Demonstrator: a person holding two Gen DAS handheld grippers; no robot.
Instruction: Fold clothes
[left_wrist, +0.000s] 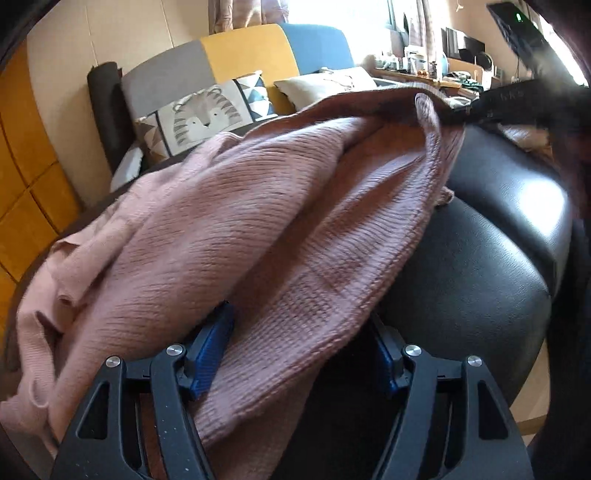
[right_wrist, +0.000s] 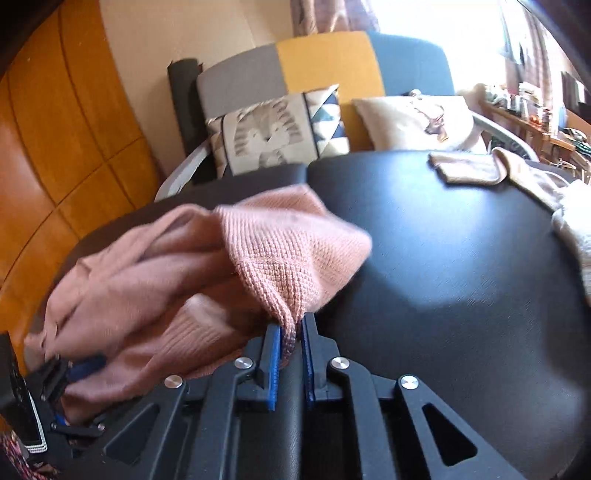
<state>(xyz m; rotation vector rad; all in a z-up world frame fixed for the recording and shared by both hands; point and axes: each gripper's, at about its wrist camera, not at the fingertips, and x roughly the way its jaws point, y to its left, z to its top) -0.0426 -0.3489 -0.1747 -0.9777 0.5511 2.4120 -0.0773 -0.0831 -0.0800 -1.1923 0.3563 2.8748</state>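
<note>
Black leather-look worktop (right_wrist: 461, 258) lies under both tongs, with a sofa and cushions behind it. Right tongs (right_wrist: 291, 334) stand narrow, pinching a fold of the pink knit sweater (right_wrist: 280, 254) between their blue pads, the rest bunched off to their left. Left tongs (left_wrist: 303, 332) gape wide, the sweater draped between and over their fingers, lifted ahead toward the right tongs.

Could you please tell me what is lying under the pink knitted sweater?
The pink knitted sweater lies on a black leather-look surface, bare to its right. Whatever lies beneath the sweater itself is covered.
</note>
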